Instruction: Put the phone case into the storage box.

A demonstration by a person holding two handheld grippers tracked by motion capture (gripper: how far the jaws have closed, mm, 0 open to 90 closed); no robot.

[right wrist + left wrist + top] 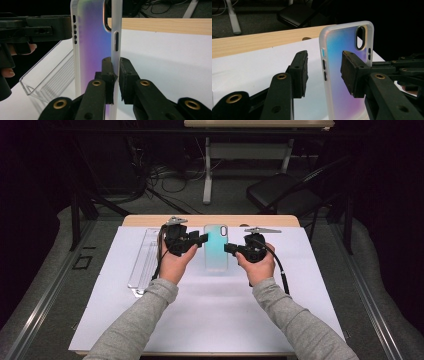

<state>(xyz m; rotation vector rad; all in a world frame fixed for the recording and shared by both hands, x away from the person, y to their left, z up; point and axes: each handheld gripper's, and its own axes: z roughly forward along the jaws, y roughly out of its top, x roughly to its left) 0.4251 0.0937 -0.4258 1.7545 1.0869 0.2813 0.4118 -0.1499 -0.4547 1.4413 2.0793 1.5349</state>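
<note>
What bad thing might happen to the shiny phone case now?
The right gripper pinches only one thin side wall of the phone case, so the case might twist or slip out. The left gripper is open around the other edge; shutting off-centre might bend the soft rim. The clear plastic stand lies close by and could get bumped.

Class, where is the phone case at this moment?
In the high view, the phone case is mid-table between both grippers, the right gripper clamping its edge.
</note>
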